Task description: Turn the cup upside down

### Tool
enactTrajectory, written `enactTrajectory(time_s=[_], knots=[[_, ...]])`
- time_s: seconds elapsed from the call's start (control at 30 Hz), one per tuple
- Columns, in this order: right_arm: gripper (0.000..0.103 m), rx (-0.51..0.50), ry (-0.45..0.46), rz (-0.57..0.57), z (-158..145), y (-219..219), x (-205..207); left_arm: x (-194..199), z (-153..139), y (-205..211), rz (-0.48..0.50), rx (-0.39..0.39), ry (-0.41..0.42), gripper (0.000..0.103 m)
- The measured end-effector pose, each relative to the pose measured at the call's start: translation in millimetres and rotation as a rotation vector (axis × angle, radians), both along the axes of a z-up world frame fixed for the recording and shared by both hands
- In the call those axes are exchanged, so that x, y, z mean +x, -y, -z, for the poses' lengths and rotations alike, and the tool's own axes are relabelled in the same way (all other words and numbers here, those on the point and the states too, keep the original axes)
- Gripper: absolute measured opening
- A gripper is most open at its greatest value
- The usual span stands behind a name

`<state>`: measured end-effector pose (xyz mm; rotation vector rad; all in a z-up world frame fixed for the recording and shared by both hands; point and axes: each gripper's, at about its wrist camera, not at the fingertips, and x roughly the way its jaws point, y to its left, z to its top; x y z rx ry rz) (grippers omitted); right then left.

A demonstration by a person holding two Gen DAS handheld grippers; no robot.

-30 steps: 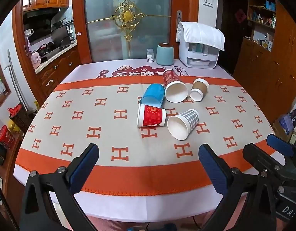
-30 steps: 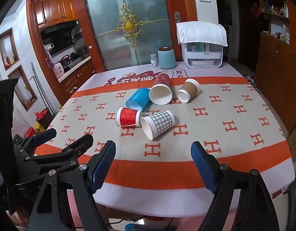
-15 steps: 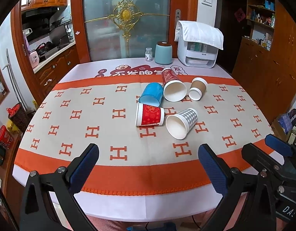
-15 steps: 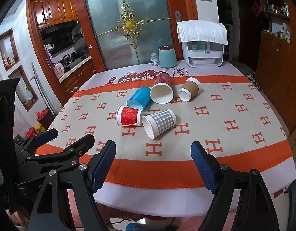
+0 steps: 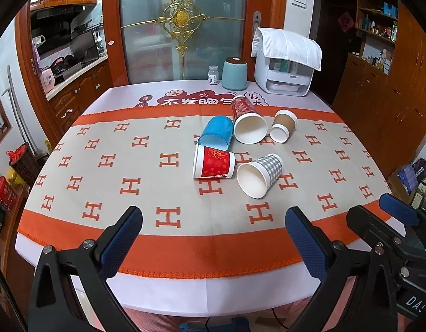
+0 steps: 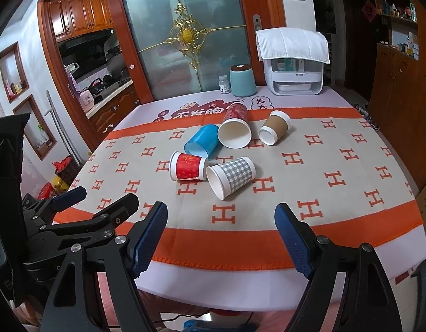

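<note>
Several paper cups lie on their sides in the middle of the table: a grey checked cup (image 5: pixel 259 175) (image 6: pixel 231 177), a red cup (image 5: pixel 214 165) (image 6: pixel 188 166), a blue cup (image 5: pixel 216 133) (image 6: pixel 203 140), a tall dark red cup (image 5: pixel 247 120) (image 6: pixel 235 130) and a brown cup (image 5: pixel 283 125) (image 6: pixel 275 127). My left gripper (image 5: pixel 214 246) is open and empty over the table's near edge. My right gripper (image 6: pixel 221 242) is open and empty, also over the near edge, to the right of the left one. Both are well short of the cups.
The table (image 5: pixel 157 290) has an orange and beige cloth with H marks. At its far edge stand a teal canister (image 5: pixel 234 74), a small white bottle (image 5: pixel 213 75) and a covered white appliance (image 5: pixel 285 65). Wooden cabinets stand at the right.
Both views have shifted slightly; the cups sit a little higher in the frame now, with the grippers still open at the near edge. No cup has moved.
</note>
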<state>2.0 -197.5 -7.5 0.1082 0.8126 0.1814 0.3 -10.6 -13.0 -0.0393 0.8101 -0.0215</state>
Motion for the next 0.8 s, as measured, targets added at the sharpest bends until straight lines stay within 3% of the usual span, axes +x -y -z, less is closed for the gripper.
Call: enactTrajectory(time_s=[0.67, 0.8], knots=[[0.082, 0.014, -0.008, -0.006, -1, -3, 1, 2, -7, 1, 0.008, 0.031, 0.015, 0.102], [0.082, 0.001, -0.004, -0.014, -6, -4, 6, 7, -11, 4, 0.013, 0.072, 0.034, 0.102]])
